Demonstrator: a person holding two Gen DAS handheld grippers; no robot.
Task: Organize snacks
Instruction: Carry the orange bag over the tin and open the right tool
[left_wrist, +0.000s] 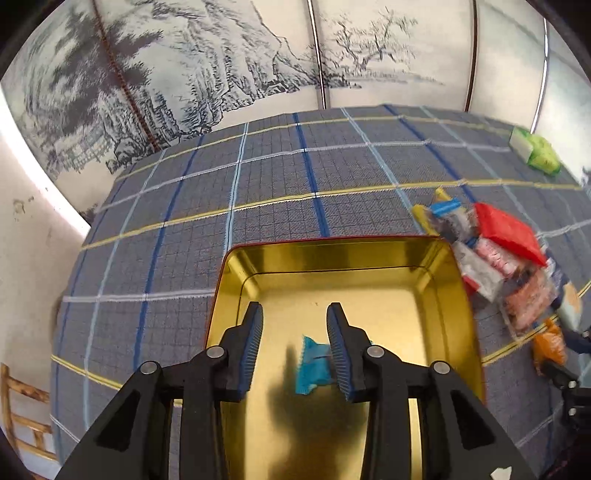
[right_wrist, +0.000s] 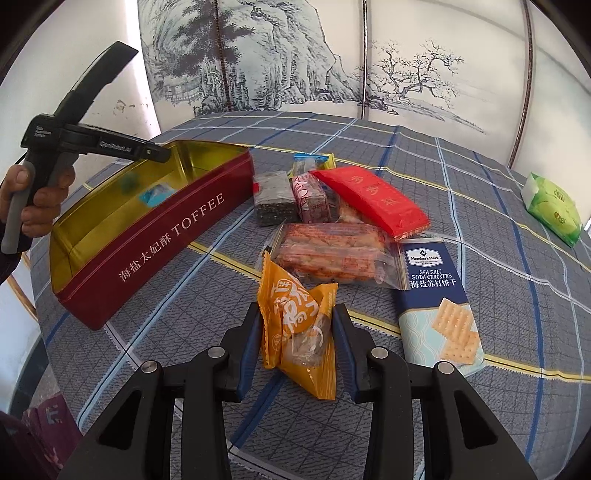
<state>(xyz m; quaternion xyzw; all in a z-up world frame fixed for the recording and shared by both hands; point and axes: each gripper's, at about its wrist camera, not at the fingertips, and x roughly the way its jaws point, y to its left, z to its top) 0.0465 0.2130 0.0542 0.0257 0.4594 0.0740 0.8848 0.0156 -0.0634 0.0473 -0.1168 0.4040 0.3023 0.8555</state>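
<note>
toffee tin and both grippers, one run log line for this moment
left gripper: open over toffee tin | blue candy: in tin | right gripper: around orange packet

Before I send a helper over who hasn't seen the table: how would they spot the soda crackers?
Start at the red toffee tin; the snack pile lies to its right. At the pile's near right edge lies the cracker pack, flat, the only navy one, with pictured square crackers.

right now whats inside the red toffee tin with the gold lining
Inside the red toffee tin with the gold lining, one small blue-wrapped candy lies on the floor beside the open left gripper. The gripper's body hides the tin's near end.
</note>
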